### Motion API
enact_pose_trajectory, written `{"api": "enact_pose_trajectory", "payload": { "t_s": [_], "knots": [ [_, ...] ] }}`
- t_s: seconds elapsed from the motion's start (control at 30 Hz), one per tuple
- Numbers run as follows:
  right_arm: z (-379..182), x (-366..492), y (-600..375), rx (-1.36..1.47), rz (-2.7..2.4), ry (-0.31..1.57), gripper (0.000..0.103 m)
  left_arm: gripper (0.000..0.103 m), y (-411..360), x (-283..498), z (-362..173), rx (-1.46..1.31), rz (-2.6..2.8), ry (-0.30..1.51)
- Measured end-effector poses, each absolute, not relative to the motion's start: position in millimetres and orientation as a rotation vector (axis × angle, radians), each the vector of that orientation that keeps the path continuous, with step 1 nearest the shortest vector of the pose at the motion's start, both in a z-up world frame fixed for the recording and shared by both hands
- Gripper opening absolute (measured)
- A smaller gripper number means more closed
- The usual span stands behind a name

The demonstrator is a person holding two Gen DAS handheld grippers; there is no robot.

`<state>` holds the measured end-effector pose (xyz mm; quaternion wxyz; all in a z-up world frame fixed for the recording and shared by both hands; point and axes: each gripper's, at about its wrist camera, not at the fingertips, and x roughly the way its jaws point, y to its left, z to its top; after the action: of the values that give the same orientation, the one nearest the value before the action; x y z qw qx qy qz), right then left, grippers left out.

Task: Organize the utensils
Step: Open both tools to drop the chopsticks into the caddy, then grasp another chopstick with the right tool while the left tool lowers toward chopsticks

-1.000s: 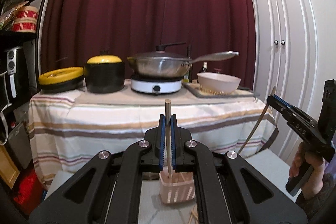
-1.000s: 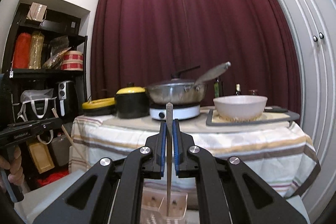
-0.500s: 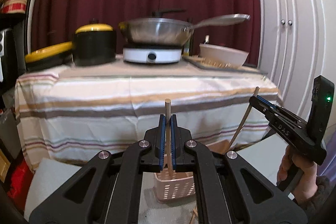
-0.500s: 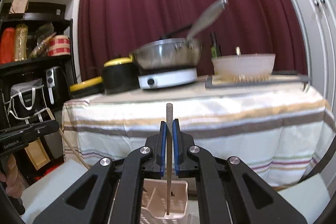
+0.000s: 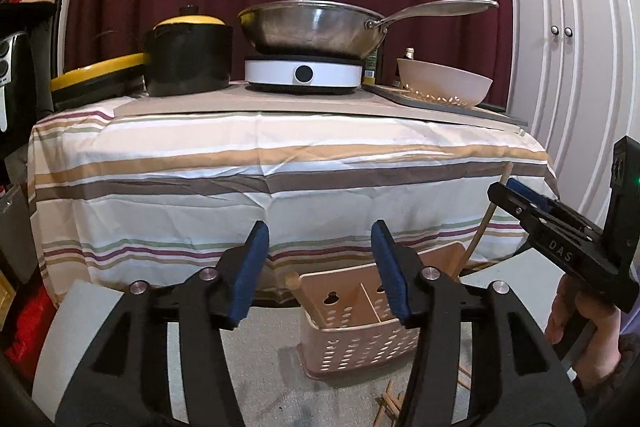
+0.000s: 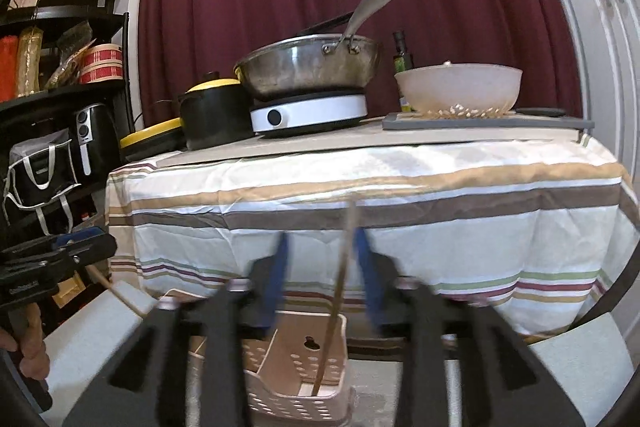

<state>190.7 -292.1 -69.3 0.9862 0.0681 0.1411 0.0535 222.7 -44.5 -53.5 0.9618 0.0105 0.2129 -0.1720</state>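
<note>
Blue-padded left claw [image 5: 316,267] and right claw [image 6: 320,267] are both opening, gripping nothing; 1 wooden chopstick [image 6: 336,291] leans between the right pads into the perforated beige plastic basket [image 5: 360,331] below, before the striped-cloth counter [image 5: 280,163].

Motion-blurred right gripper [image 6: 320,269] and chopstick [image 6: 340,283]; basket [image 6: 296,393] bottom cut off.

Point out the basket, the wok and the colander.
basket [image 5: 360,351], left wrist view, perforated front wall.
wok [image 5: 316,31], left wrist view, steel side.
colander [image 6: 458,87], right wrist view, outer wall.
</note>
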Motion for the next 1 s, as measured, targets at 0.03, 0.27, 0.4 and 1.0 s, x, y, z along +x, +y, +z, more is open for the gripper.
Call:
{"api": "enact_pose_trajectory", "payload": {
  "t_s": [0.03, 0.27, 0.4, 1.0],
  "knots": [
    [-68, 188, -292, 0.132, 0.101, 0.276, 0.053, 0.062, -44, 221, -52, 0.023, -0.347, 0.424],
    [-53, 170, -295, 0.088, 0.058, 0.235, 0.071, 0.082, -34, 204, -46, 0.014, -0.324, 0.392],
    [-47, 146, -298, 0.085, 0.050, 0.224, 0.071, 0.082, -26, 187, -46, 0.021, -0.312, 0.383],
    [-145, 14, -289, 0.064, 0.024, 0.420, 0.051, 0.068, 4, 78, -143, 0.026, -0.288, 0.536]
  ]
}}
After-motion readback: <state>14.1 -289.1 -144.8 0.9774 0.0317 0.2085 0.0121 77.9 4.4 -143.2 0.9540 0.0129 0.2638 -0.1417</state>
